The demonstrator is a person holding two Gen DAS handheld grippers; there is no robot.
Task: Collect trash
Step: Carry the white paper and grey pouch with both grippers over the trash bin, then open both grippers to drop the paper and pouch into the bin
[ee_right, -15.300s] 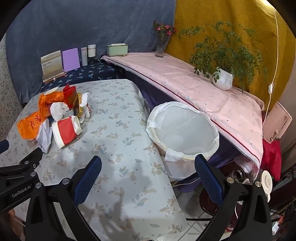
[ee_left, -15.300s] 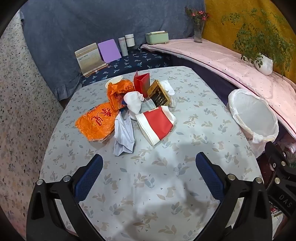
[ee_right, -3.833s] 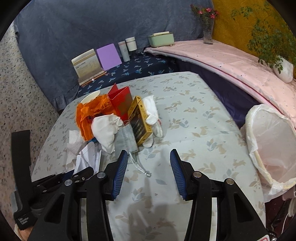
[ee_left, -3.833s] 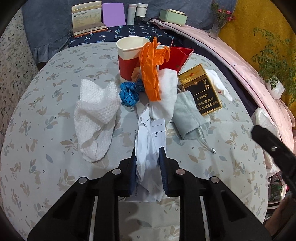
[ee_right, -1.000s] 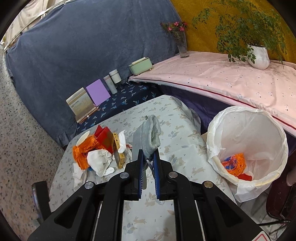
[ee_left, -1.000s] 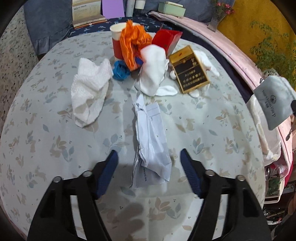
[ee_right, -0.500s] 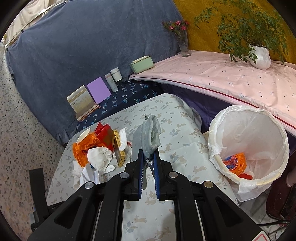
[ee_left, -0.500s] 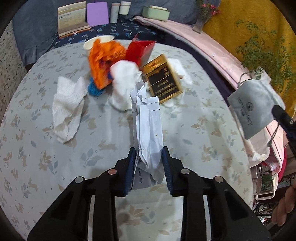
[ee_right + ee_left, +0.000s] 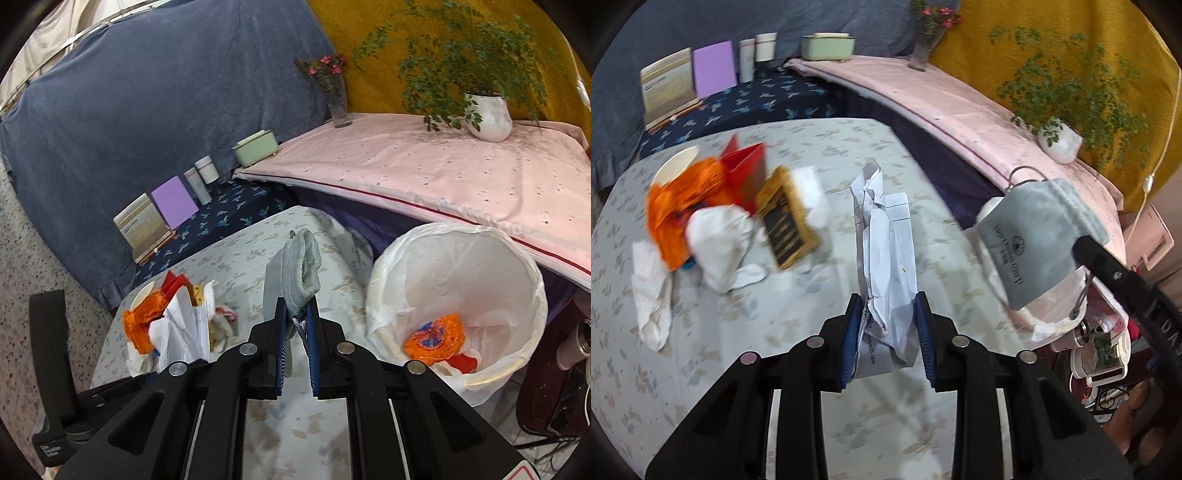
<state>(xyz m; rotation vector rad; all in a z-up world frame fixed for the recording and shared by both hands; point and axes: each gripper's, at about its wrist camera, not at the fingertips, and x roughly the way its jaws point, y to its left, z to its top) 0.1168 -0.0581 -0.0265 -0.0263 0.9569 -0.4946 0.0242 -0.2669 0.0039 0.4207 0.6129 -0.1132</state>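
My left gripper [image 9: 888,317] is shut on a crumpled white paper [image 9: 886,236] and holds it above the floral table [image 9: 849,155]. My right gripper [image 9: 295,325] is shut on a grey cloth pouch [image 9: 299,266], held in the air left of the white-lined trash bin [image 9: 454,295]; the pouch also shows in the left wrist view [image 9: 1034,236]. The bin holds an orange bag [image 9: 436,339]. More trash lies on the table: an orange bag [image 9: 679,206], a white cloth [image 9: 720,232], a gold-black box [image 9: 786,218], a red carton [image 9: 746,173], a white paper towel [image 9: 650,288].
A pink-covered bench [image 9: 443,166] with a potted plant [image 9: 487,110] and flower vase [image 9: 336,99] runs behind the bin. Books [image 9: 155,218], jars and a green box [image 9: 255,147] stand on a dark blue shelf behind the table.
My left gripper has lifted the paper and swung right toward the bin. My right gripper has moved closer to the bin with the pouch still held.
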